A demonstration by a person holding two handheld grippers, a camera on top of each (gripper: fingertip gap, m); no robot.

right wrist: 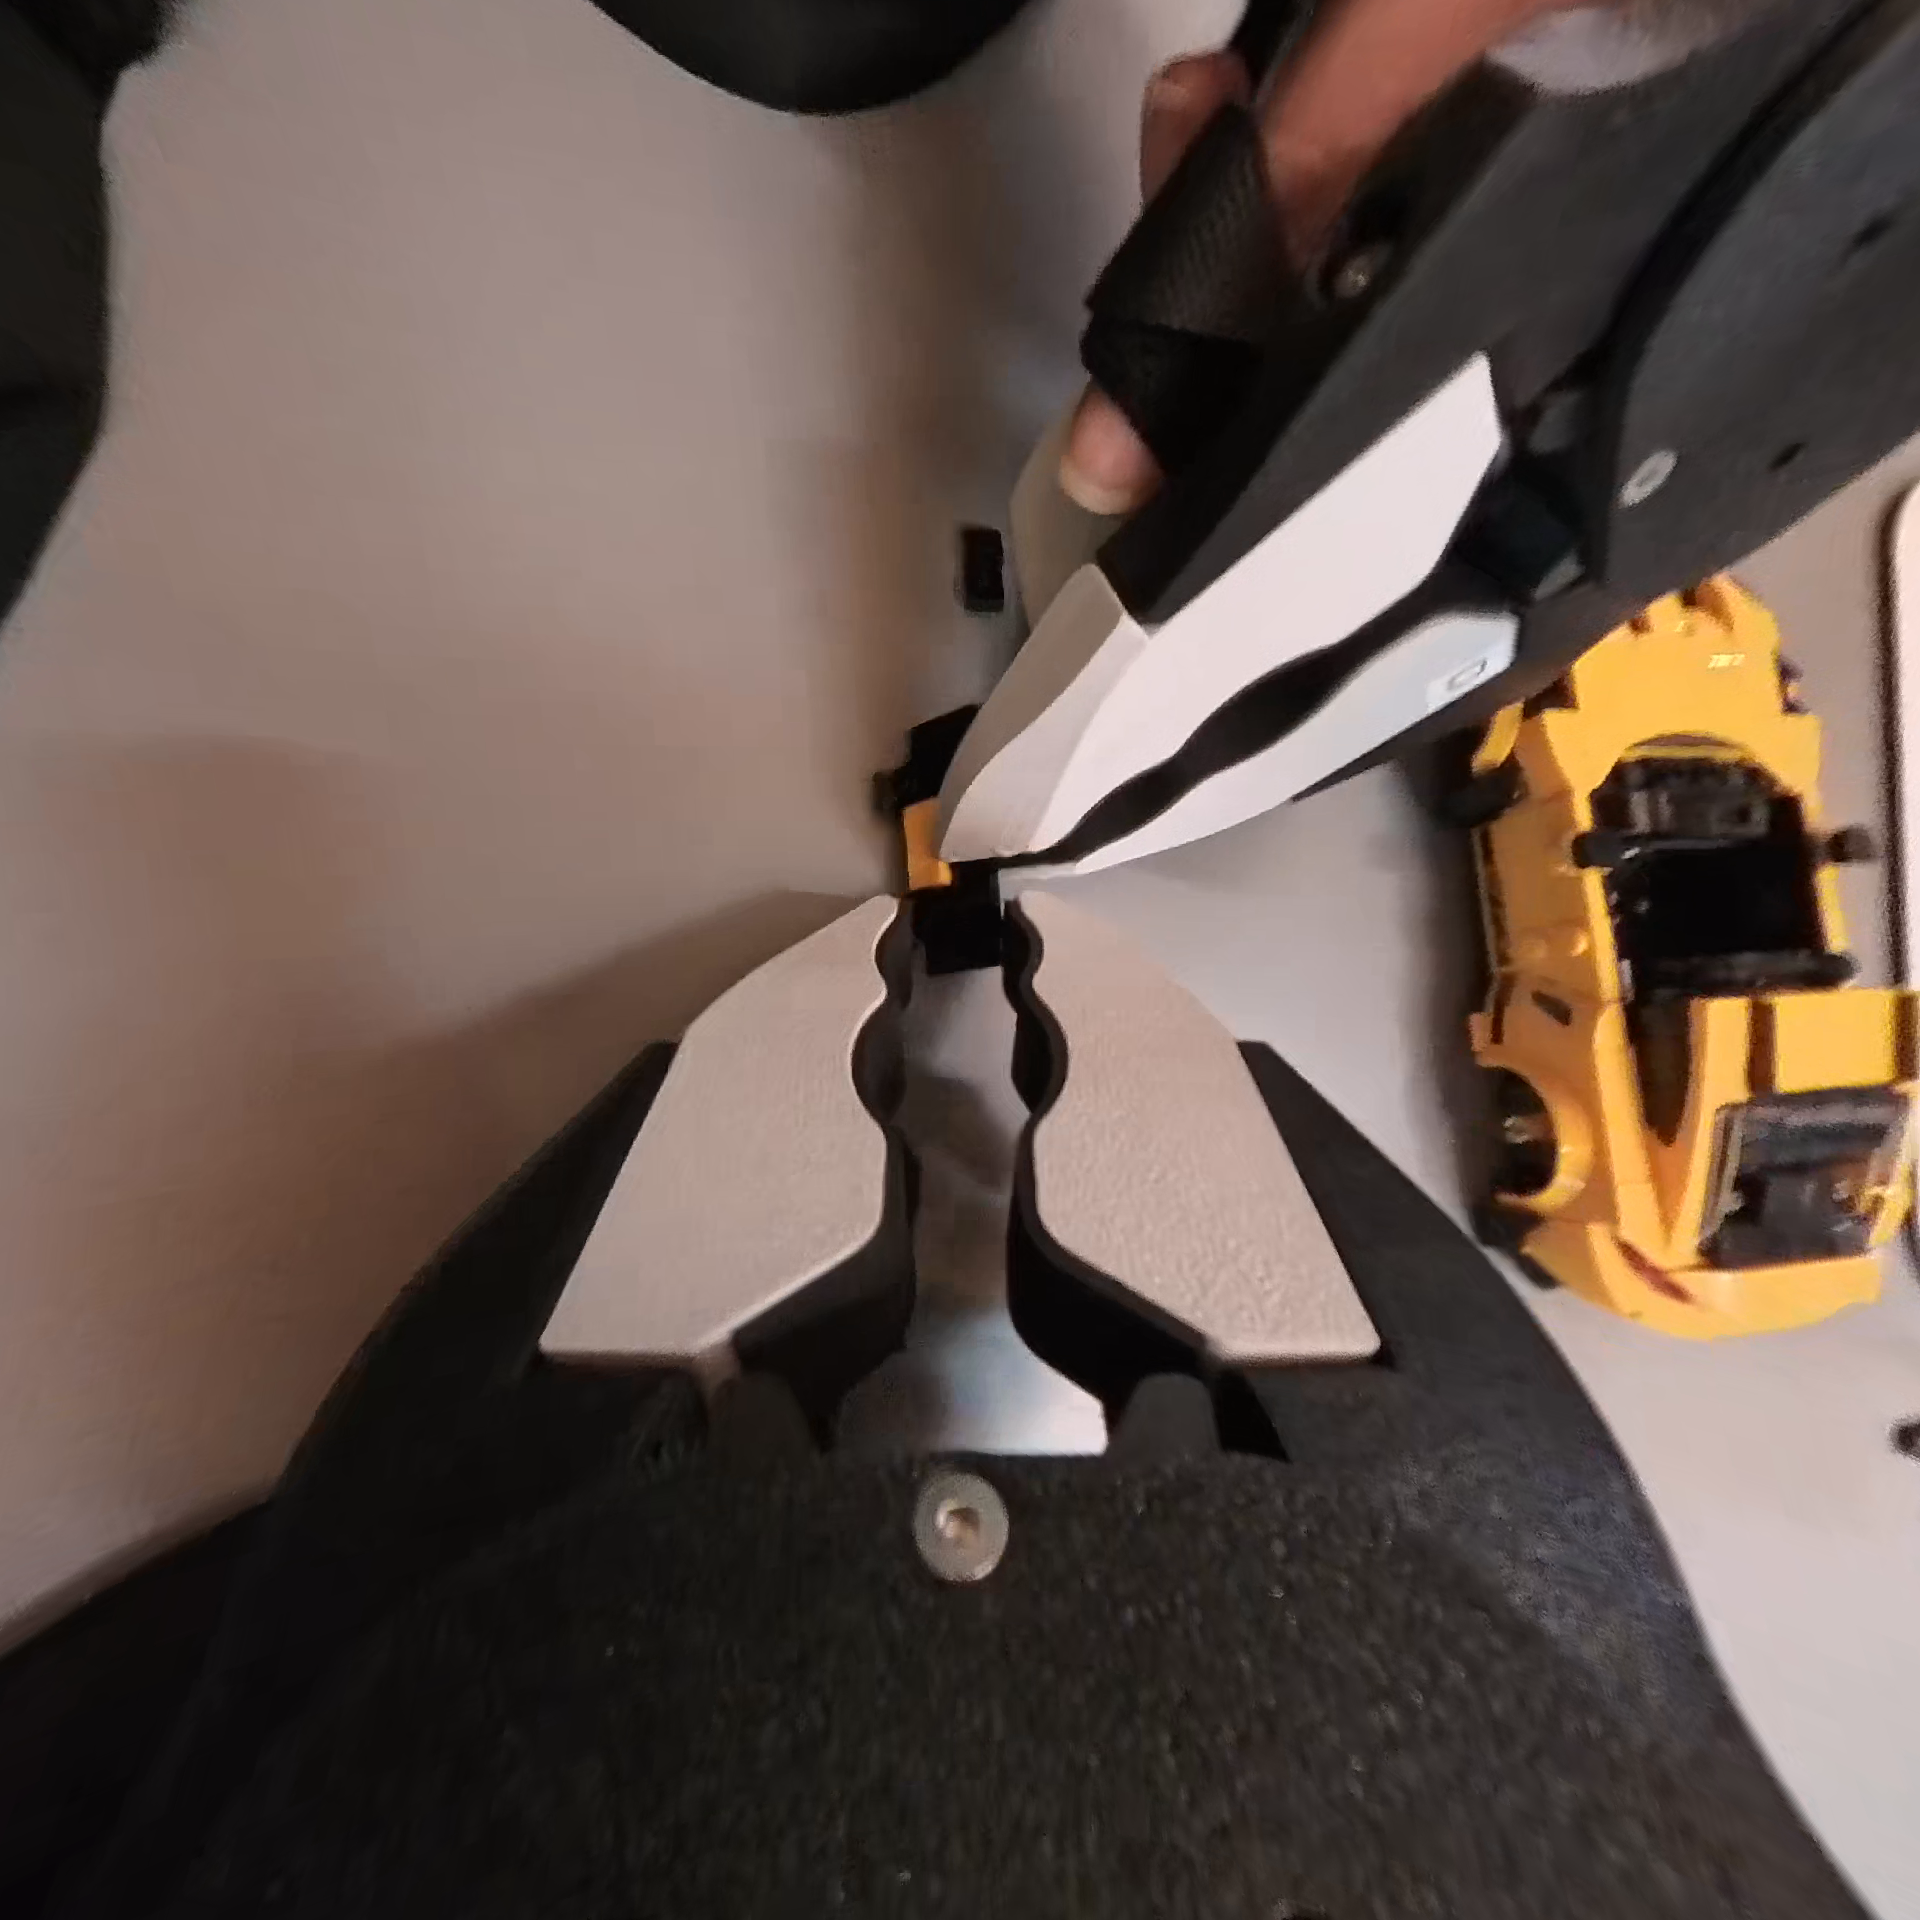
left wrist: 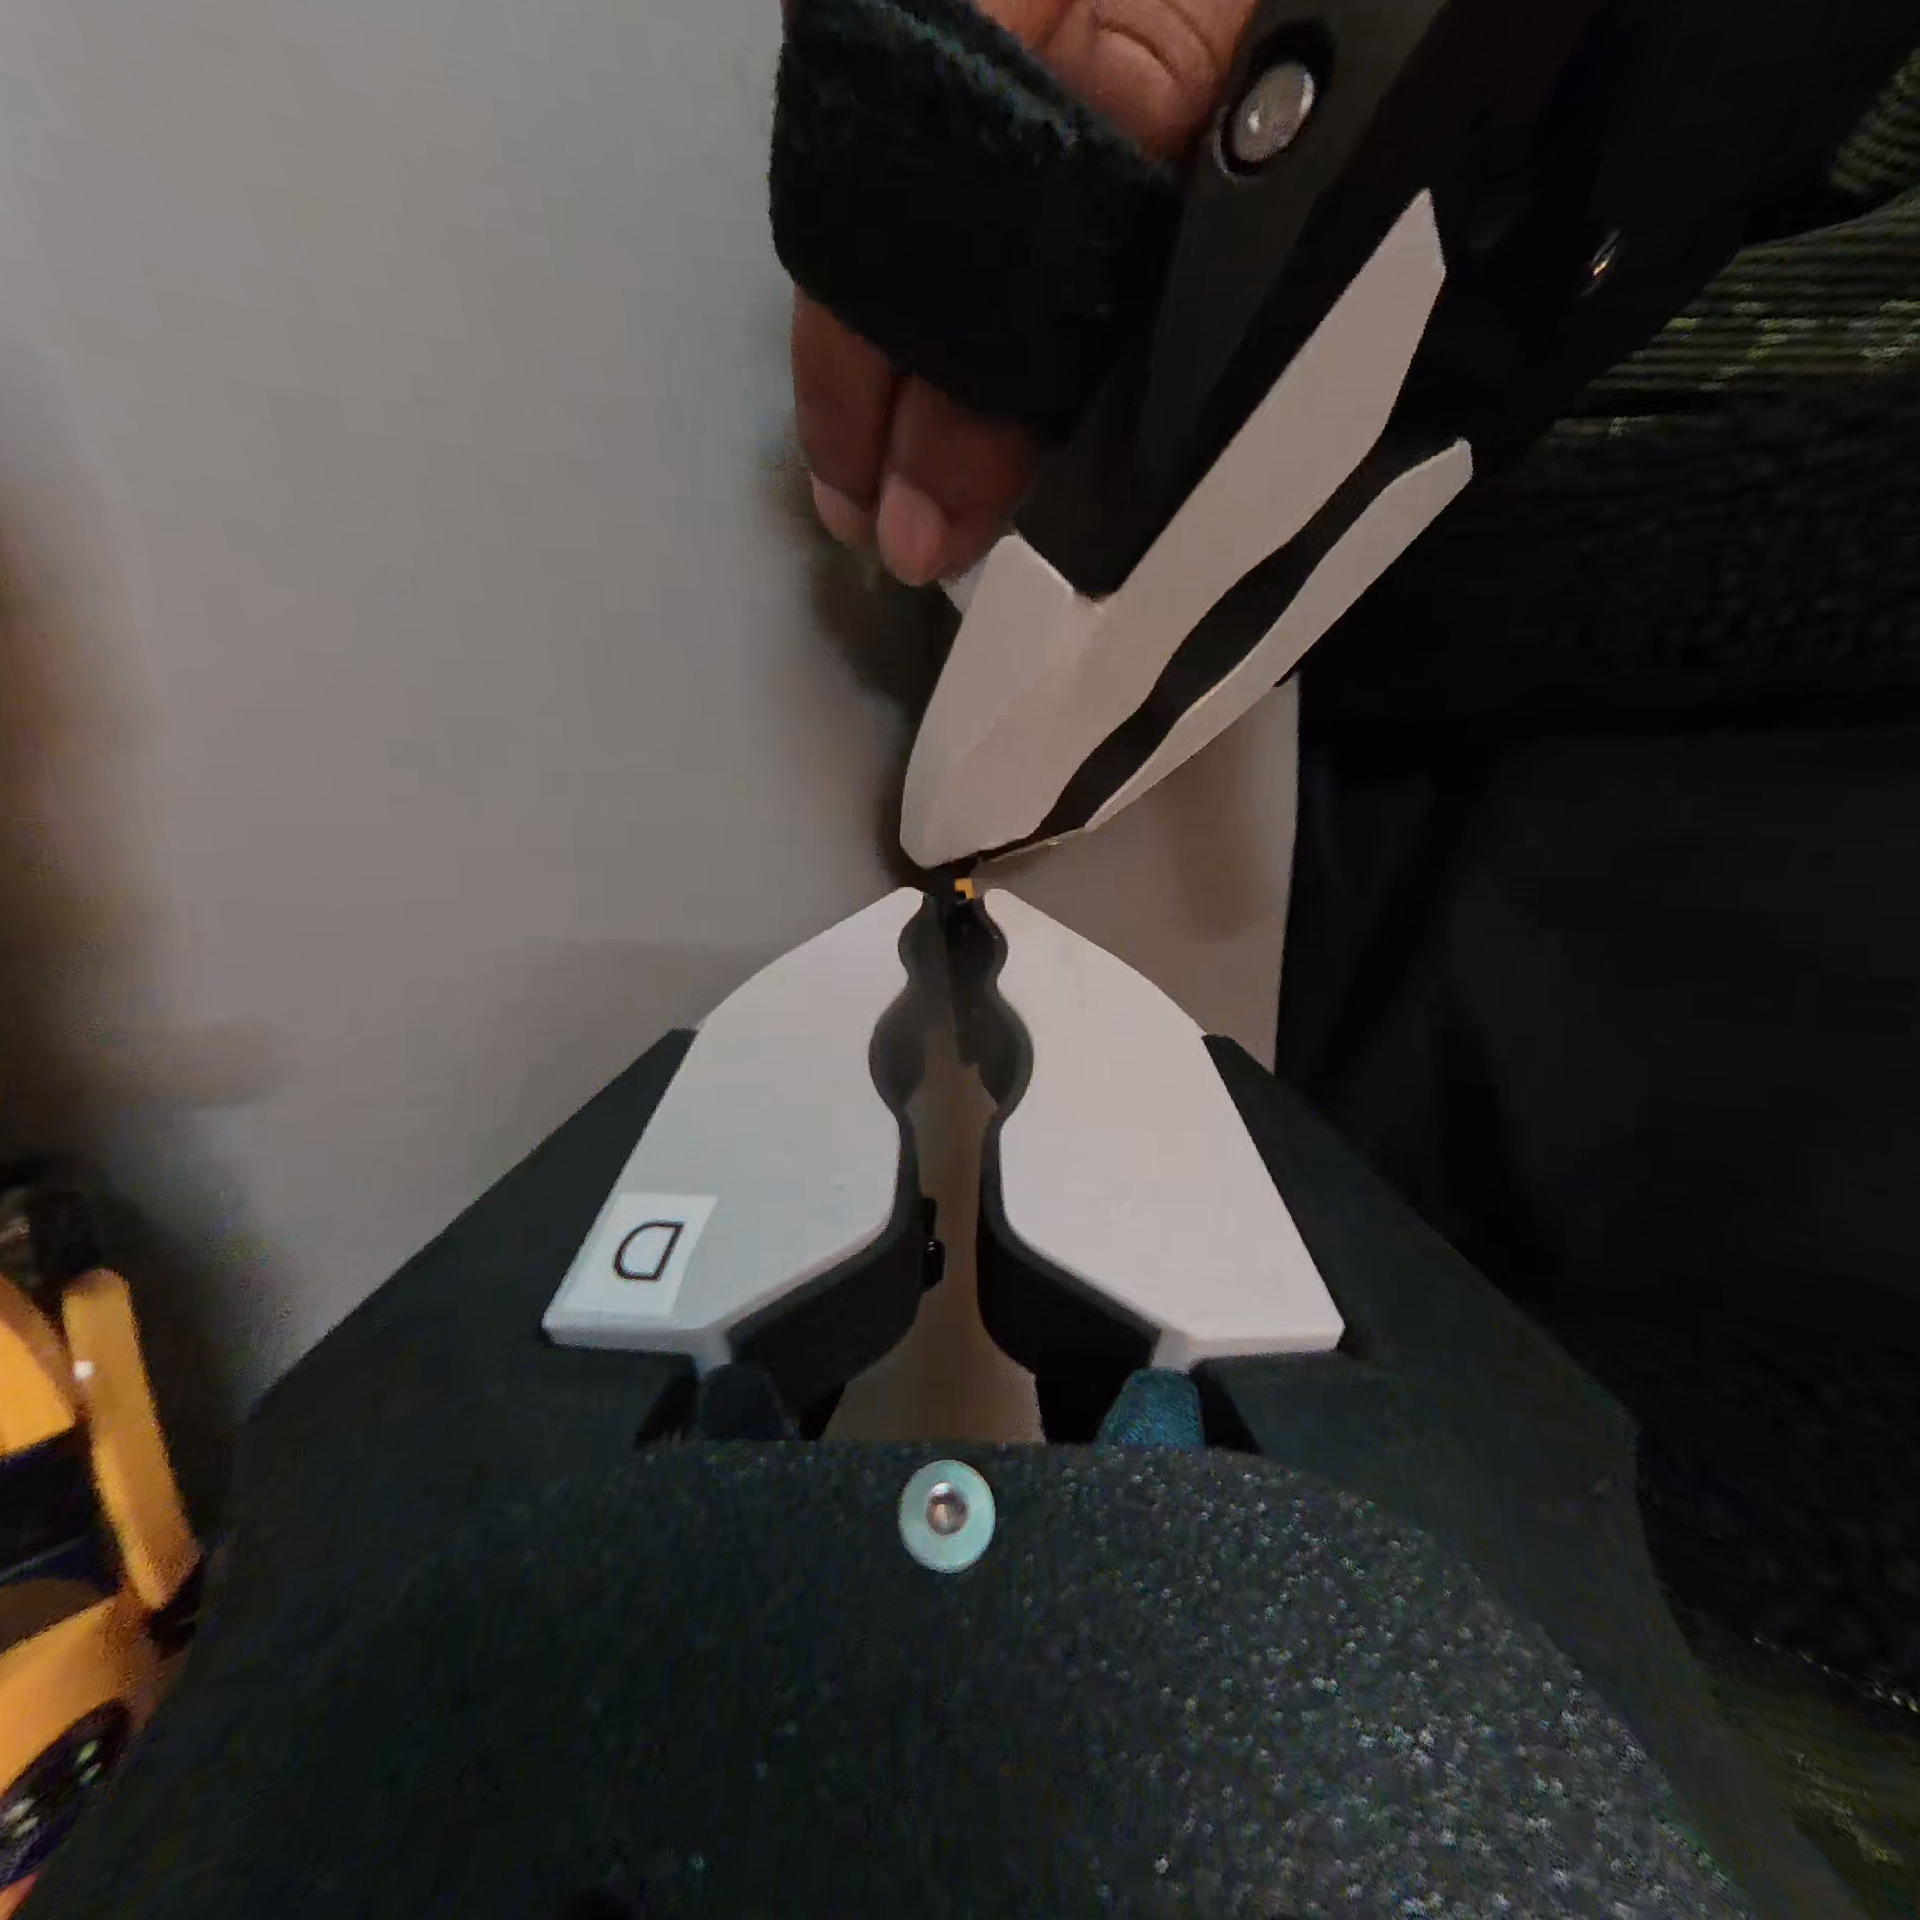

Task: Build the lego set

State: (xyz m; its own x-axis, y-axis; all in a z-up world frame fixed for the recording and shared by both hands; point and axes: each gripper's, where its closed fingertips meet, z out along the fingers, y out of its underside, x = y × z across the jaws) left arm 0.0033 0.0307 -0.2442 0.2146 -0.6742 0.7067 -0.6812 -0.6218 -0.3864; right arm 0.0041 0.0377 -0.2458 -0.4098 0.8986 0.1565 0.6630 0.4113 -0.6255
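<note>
At right of the right wrist frame, on a pale grey tabletop [right wrist: 416, 520]: the yellow car model [right wrist: 1704, 1049], largest item, part-built, black interior open to view, well apart from the work. Its corner also shows at lower left of the left wrist frame.

Upper right, both frames: the opposite tool and the hand [left wrist: 914, 436] that carries it, fingerless black glove, dark sleeve behind.

Frame centre: the two tools meet tip to tip above the table. Left gripper [left wrist: 961, 902] clenched on a thin black piece [left wrist: 964, 977], seen edge-on, a speck of yellow at its top. Right gripper [right wrist: 961, 904] clamped on a black block [right wrist: 961, 925] that touches a small yellow piece [right wrist: 925, 836]; the left tool's tips bear on that same cluster (exactly which bricks each side pinches, cannot tell, tips hide the join). Judged purpose: one tool braces the sub-assembly in the air while the other presses a part home, since small bricks need counter-force.

Upper centre, right wrist frame: one loose black brick [right wrist: 982, 566] on the table, probably awaiting use.

Surface matte, plain, softly shadowed. A white rounded edge at far right; nothing else of the room shows.
</note>
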